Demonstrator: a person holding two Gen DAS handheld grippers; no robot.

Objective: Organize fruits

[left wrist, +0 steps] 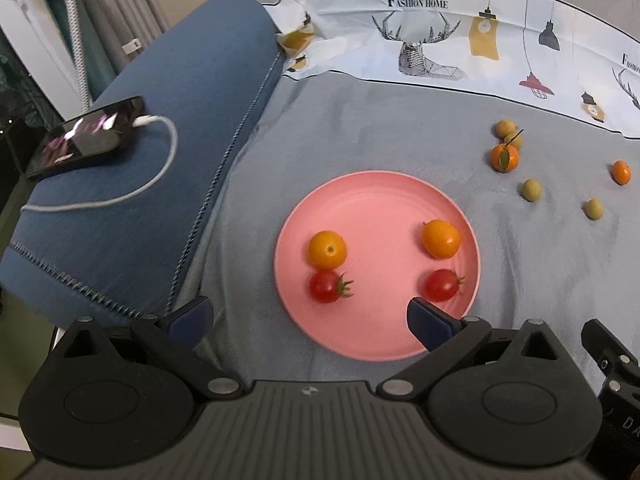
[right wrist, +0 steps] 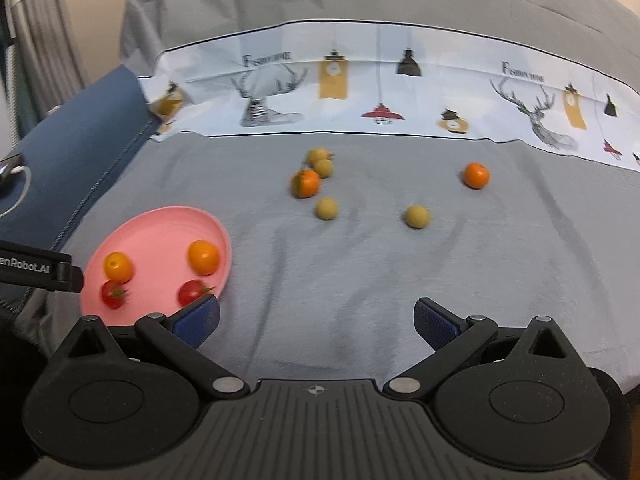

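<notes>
Both grippers wide open and empty over the grey cloth.
Left gripper above pink plate near cloth's left edge; right gripper facing loose fruits mid-cloth. Risk: round, could roll off if nudged.

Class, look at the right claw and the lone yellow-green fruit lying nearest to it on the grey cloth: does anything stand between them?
Nothing visible does. The right claw is open, and only bare grey cloth lies between it and the yellow-green fruit.
</notes>
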